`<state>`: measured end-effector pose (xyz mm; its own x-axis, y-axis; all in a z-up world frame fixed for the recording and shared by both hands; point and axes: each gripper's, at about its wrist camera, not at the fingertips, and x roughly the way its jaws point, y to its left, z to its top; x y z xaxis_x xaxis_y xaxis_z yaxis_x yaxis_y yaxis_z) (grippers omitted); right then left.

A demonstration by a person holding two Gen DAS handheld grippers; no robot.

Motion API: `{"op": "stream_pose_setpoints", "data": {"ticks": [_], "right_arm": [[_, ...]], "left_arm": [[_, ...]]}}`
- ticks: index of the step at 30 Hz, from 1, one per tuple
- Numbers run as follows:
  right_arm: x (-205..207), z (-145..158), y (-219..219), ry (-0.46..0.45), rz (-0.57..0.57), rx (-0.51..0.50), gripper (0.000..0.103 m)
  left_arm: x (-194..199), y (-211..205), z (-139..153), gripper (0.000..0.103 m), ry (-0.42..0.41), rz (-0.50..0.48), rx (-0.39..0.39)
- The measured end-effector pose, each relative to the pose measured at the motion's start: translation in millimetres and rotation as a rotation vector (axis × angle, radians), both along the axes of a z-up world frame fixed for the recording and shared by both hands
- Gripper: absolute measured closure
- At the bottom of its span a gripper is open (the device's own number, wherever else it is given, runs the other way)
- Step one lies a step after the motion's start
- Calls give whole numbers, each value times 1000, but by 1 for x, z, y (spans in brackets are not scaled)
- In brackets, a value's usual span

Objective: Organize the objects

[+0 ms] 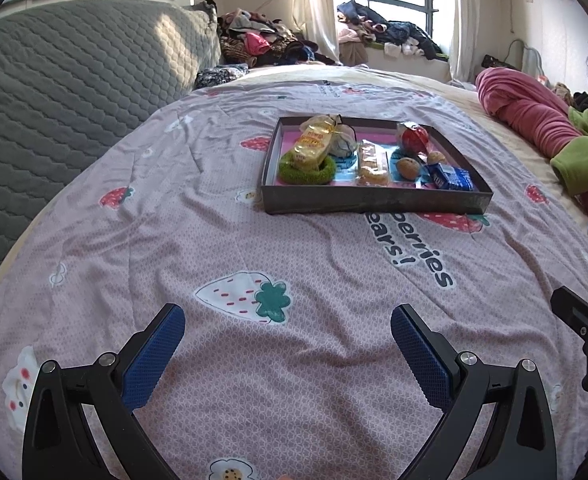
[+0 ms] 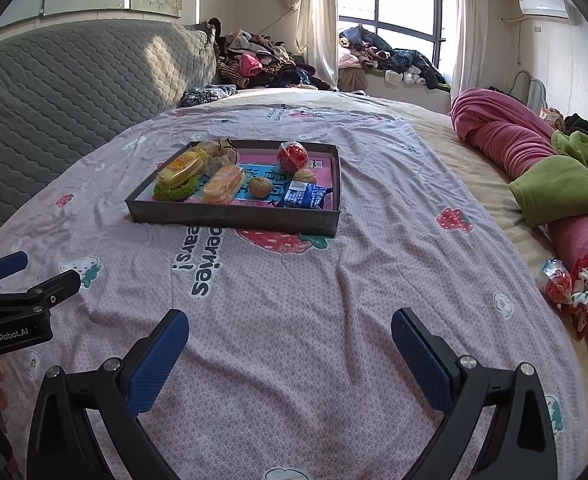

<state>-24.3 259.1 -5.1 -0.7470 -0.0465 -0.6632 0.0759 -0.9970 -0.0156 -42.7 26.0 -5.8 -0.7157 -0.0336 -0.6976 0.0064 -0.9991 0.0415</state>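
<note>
A dark shallow tray rests on the bed's strawberry-print cover. It holds a green ring, yellow snack packs, a wrapped biscuit pack, walnuts, a red wrapped ball and a blue packet. My left gripper hovers open over the cover, well short of the tray. My right gripper is open too, with nothing between its fingers. A red-and-white wrapped sweet and a patterned scrunchie lie at the bed's right edge.
A pink and green blanket roll runs along the right side. A grey quilted headboard rises on the left. Clothes are heaped by the window and in the far corner. The other gripper shows at each view's side edge.
</note>
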Motion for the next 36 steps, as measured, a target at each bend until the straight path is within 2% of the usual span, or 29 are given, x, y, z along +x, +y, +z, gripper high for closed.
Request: {"op": "stream_pose_setpoints", "data": {"ticks": [22,36], "right_arm": [[4,-18,4,-14,6,-18,1],[4,-25,6,-31,-2,-1,1]], "left_arm": [[-1,-6,-18,0,-14,1,17],[2,-6,-27,0,-12,-5,-3]]}}
